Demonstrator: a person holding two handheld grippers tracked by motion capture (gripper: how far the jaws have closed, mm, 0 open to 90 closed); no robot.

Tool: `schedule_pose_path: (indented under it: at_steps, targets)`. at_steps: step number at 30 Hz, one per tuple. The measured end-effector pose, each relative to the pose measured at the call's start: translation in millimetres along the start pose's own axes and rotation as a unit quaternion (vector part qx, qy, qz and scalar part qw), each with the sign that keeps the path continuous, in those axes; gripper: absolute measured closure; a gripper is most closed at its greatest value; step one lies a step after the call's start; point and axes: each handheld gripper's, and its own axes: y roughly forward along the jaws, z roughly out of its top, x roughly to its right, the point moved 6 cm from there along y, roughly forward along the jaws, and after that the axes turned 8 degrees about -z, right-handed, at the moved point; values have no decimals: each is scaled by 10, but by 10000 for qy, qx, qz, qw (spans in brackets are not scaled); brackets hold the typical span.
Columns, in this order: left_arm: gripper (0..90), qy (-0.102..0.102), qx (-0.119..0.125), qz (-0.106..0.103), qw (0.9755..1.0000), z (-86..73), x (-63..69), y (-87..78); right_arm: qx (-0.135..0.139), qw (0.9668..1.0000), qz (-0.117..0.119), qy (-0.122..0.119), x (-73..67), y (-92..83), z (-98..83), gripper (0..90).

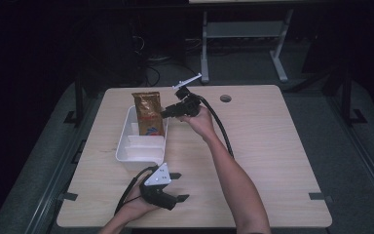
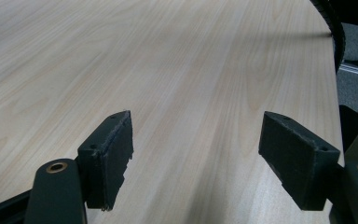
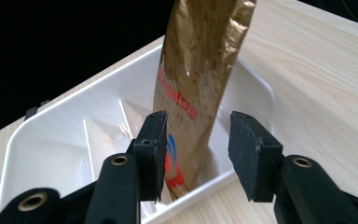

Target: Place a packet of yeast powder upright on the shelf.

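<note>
Light wooden table [image 1: 272,146] with a round cable hole, a white divided tray [image 1: 126,146] on it.

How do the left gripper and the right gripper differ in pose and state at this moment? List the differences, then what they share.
The left gripper sits low over bare table; the right gripper is raised at the white tray. Nothing lies between the left gripper's jaws; the gold packet stands between the right gripper's, untouched. Both are open, with black pads.

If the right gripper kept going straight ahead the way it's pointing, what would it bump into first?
Most likely the gold packet, which stands upright in the end compartment of the white tray. It sits between the open jaws of the right gripper, with a gap showing on the right side. Depth is hard to judge.
</note>
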Motion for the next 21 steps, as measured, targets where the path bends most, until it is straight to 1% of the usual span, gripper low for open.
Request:
schedule_pose_path:
  at_steps: [6,10,14,17,21]
  targets:
    - [255,6,-35,-3,10000,-2,-6,22,45,9999,67,87,38,-137,-77,538]
    - [255,-15,-41,9,10000,-5,-21,28,44,9999,93,126,54,-213,-145,524]
    - [253,-57,-40,11,10000,-7,-33,37,81,9996,168,208,78,-307,-223,506]
    - [250,-92,-31,13,10000,-6,-36,49,82,9996,183,214,93,-372,-276,501]
    - [249,-62,-65,16,10000,-2,-37,61,88,9995,192,232,106,-469,-332,493]
